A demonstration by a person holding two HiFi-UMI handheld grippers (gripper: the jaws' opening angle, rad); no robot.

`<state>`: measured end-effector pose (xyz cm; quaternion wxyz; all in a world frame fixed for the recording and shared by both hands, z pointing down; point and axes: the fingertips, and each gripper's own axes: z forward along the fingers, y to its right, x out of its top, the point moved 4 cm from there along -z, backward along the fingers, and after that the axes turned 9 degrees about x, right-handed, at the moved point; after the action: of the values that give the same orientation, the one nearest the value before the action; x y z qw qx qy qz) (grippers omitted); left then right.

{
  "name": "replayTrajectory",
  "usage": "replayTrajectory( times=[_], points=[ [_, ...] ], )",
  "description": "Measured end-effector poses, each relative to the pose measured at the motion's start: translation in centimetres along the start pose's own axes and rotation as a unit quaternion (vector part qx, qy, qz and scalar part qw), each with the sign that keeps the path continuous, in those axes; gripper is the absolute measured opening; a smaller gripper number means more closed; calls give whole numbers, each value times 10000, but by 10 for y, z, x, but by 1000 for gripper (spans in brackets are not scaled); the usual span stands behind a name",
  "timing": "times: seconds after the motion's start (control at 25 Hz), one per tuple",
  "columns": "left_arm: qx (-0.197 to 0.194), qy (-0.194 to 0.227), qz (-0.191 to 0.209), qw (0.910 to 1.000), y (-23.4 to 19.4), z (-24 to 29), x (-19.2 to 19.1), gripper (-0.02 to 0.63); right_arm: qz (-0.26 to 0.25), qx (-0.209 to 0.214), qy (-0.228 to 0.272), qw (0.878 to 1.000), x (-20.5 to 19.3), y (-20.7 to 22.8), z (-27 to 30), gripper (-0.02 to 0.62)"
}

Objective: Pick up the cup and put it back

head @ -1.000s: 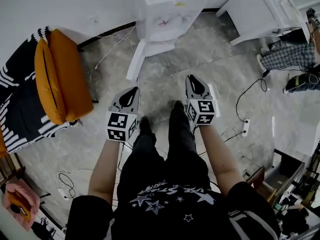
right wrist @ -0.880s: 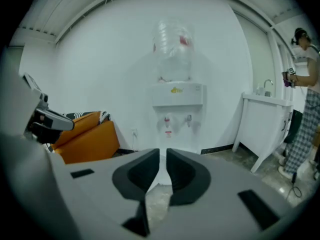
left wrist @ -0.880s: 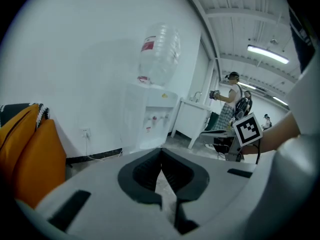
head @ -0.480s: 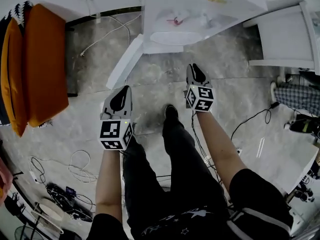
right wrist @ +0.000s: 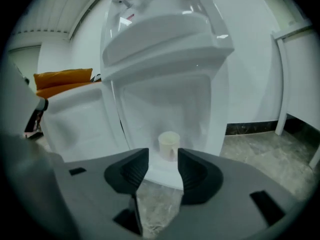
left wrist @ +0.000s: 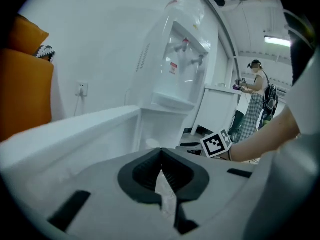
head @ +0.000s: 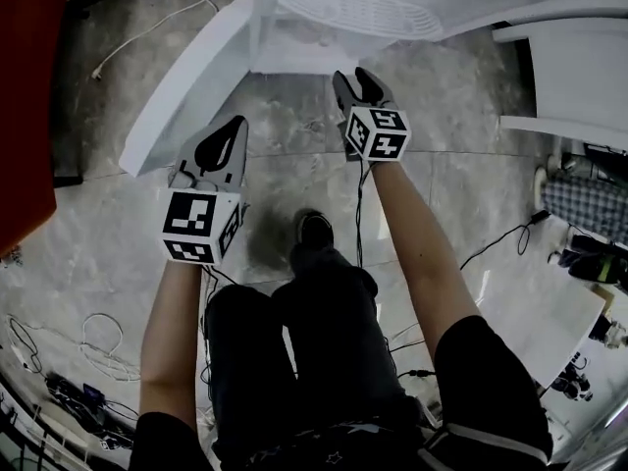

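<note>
- The cup stands upright in the water dispenser's open lower compartment, just beyond the right claw.
- The right claw's jaws have just been opening; nothing sits between them.
- The left claw is closed and empty.
- The dispenser's red label is too small to read.

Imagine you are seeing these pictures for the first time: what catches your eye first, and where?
A tall white water dispenser fills the right gripper view, with a pale cup standing in its open lower compartment. The right hand-held gripper points at that cup; its jaws have just been opening, with nothing between them. The left hand-held gripper, shut, is near the swung-open white door.
</note>
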<state>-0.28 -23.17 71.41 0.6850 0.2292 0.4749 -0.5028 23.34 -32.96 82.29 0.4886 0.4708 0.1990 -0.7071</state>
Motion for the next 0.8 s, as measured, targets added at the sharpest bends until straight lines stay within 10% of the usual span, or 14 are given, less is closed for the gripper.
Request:
replayTrajectory(
  times=[0.8],
  points=[
    [-220, 457, 649, 9966, -14, 89, -71, 9, -966, -80, -62, 9953, -39, 54, 146, 60]
  ],
)
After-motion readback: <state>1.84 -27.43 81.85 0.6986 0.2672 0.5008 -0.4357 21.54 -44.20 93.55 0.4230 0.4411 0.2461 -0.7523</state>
